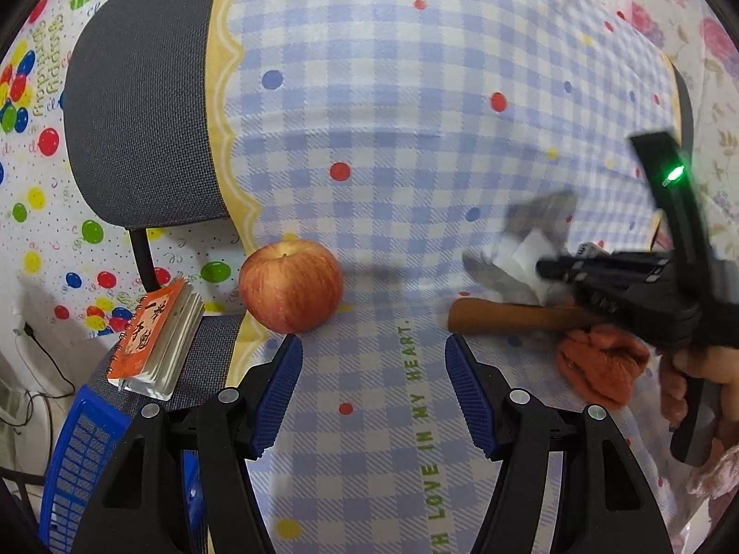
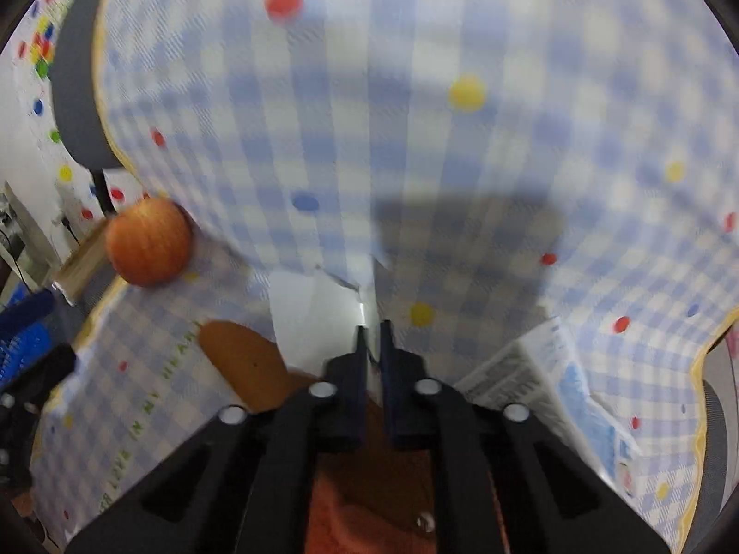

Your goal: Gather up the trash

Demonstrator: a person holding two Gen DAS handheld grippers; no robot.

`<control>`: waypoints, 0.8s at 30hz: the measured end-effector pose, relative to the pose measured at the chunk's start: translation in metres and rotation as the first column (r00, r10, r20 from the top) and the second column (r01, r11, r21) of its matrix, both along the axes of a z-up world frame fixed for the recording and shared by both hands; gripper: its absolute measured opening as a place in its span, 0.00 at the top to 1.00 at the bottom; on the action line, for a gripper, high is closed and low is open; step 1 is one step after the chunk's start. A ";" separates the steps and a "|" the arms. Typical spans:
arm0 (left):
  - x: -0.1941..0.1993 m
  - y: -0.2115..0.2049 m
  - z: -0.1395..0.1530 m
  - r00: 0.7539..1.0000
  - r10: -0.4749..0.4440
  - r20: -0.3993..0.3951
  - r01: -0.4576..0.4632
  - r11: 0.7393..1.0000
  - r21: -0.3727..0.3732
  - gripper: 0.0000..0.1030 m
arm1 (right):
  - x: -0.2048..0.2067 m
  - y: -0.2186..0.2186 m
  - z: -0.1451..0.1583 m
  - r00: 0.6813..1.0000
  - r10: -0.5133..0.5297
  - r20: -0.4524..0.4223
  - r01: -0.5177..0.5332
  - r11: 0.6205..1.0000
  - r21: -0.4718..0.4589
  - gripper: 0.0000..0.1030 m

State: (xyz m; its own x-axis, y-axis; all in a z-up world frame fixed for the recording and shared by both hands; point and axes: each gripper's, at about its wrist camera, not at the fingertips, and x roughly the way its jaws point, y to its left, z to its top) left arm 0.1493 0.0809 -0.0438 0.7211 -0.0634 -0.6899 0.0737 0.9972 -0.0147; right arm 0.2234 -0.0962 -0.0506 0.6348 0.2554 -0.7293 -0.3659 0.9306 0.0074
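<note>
A crumpled white and grey paper (image 1: 522, 249) lies at the right of the checked tablecloth (image 1: 392, 115). My right gripper (image 1: 552, 267) comes in from the right, held by a hand, with its tips in that paper. In the right wrist view the right gripper (image 2: 373, 337) has its jaws together, pinching the edge of the white paper (image 2: 318, 309). My left gripper (image 1: 374, 369) stands open over bare cloth, with nothing between its blue pads (image 1: 277, 397). A red apple (image 1: 291, 286) sits just beyond its left finger.
A brown wooden stick (image 1: 508, 318) and an orange cloth (image 1: 600, 364) lie under the right gripper. An orange notebook (image 1: 152, 337) rests on a grey chair (image 1: 143, 101) at the left, above a blue basket (image 1: 87, 461). A printed leaflet (image 2: 522, 369) lies at the right.
</note>
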 end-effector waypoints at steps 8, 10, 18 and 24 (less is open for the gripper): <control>-0.029 -0.031 0.019 0.998 -0.060 0.035 0.060 0.998 0.012 0.37 | -0.084 -0.065 0.059 0.986 -0.110 0.126 0.094 0.987 0.127 0.97; -0.035 -0.043 0.020 0.996 -0.088 0.034 0.087 0.996 0.016 0.31 | -0.102 -0.080 0.062 0.981 -0.144 0.131 0.126 0.983 0.137 0.97; -0.033 -0.081 0.008 0.991 -0.131 -0.008 0.132 0.991 0.016 0.24 | -0.155 -0.125 0.050 0.966 -0.207 0.154 0.191 0.975 0.116 0.97; -0.024 -0.113 -0.008 0.979 -0.199 -0.050 0.198 0.980 -0.027 0.18 | -0.165 -0.150 0.036 0.958 -0.255 0.131 0.235 0.960 0.151 0.97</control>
State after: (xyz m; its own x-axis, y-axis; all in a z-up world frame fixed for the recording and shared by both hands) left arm 0.1248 -0.0325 -0.0516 0.6559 -0.2166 -0.7231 0.2684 0.9623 -0.0448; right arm 0.0584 -0.2461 -0.0146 0.7878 0.1664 -0.5930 -0.1331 0.9861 0.0999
